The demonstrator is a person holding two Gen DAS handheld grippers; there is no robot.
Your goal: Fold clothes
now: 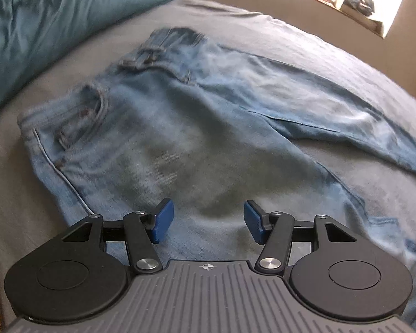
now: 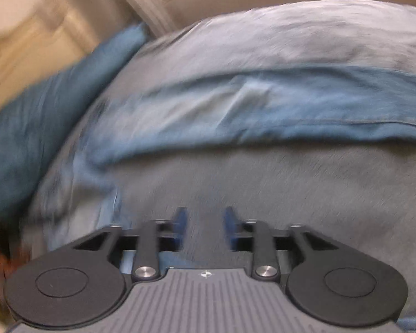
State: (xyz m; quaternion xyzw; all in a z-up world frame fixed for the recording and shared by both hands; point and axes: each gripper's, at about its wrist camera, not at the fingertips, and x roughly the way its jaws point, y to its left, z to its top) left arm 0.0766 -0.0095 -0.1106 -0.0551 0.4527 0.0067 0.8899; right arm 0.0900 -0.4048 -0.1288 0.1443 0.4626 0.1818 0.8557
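A pair of light blue jeans (image 1: 180, 127) lies spread on a grey bed sheet (image 1: 305, 41), waistband at the upper left, one leg running off to the right. My left gripper (image 1: 206, 222) hovers over the thigh area, open, blue pads apart with nothing between them. In the blurred right wrist view, a jeans leg (image 2: 263, 105) stretches across the bed above my right gripper (image 2: 205, 227). That gripper is open over the grey sheet (image 2: 305, 188), and nothing sits between its blue fingers (image 2: 181, 223).
A teal pillow (image 1: 55, 22) lies at the upper left of the bed and shows again as the teal pillow (image 2: 27, 127) in the right view. A beige wall and a bright window sill (image 1: 346, 0) stand beyond the bed.
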